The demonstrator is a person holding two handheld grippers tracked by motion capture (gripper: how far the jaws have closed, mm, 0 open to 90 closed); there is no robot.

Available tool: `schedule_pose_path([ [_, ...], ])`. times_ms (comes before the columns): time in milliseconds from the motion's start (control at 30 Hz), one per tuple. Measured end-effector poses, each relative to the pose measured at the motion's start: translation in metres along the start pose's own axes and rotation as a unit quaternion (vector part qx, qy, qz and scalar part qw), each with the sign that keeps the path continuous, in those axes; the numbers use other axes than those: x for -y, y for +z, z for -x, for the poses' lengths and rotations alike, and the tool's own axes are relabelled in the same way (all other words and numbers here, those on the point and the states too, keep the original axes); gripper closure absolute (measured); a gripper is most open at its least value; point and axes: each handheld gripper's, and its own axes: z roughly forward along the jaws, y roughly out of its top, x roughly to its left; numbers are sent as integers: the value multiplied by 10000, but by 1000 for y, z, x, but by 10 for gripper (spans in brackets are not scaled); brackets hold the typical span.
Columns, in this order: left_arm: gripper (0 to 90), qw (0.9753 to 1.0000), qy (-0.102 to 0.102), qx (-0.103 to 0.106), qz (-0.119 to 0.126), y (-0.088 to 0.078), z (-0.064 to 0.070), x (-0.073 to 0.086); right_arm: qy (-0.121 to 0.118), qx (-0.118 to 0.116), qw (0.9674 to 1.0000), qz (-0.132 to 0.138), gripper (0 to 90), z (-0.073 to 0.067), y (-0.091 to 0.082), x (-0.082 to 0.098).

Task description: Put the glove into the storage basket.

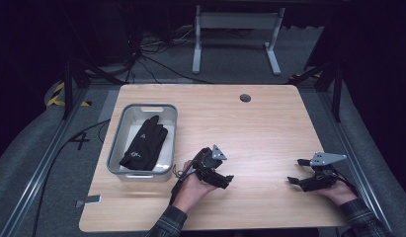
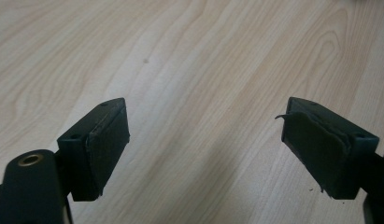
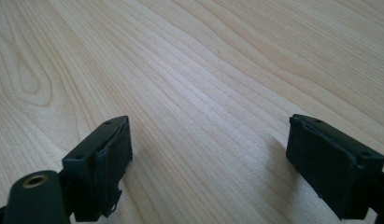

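Trouble, judged from the high view, would most likely come from the soft black glove [image 1: 144, 144] lying in the grey bin [image 1: 119, 143] at the left of the worktop [image 1: 250, 128]: it lies flat and limp against the bin's floor, so a tool coming down on it could pinch only a thin fold and let it slip, or catch the bin's wall and shove the whole bin toward the worktop's left edge. In this view the left tool [image 1: 225, 179] sits low over the wood just right of the bin, tilted on its side in the hand, and the right tool [image 1: 295, 171] rests near the right edge, well apart from the glove; both stand spread with nothing between them. In the left gripper view the left tool [image 2: 206, 140] is wide open over bare wood, and the pad on the right-hand jaw looks frayed and partly peeled at its top corner, which could weaken a grip on cloth. In the right gripper view the right tool [image 3: 208, 149] is likewise open and empty close above the grain, with a small tear at the lower edge of the left-hand pad. Counted: one glove, one bin, two tools, one worktop with a single round grommet hole [image 1: 245, 98] near its far edge, and one small grey tab [image 1: 91, 200] clipped at the near left corner.
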Motion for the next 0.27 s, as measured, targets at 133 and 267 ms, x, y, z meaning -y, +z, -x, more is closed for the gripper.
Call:
schedule_pose_path([
  [133,156,10000,8,42,-83,6,2,2,-3,-7,10000,3,147,0,0,0],
  [267,155,9998,66,26,-168,12,4,4,-1,-10,10000,1,145,0,0,0],
])
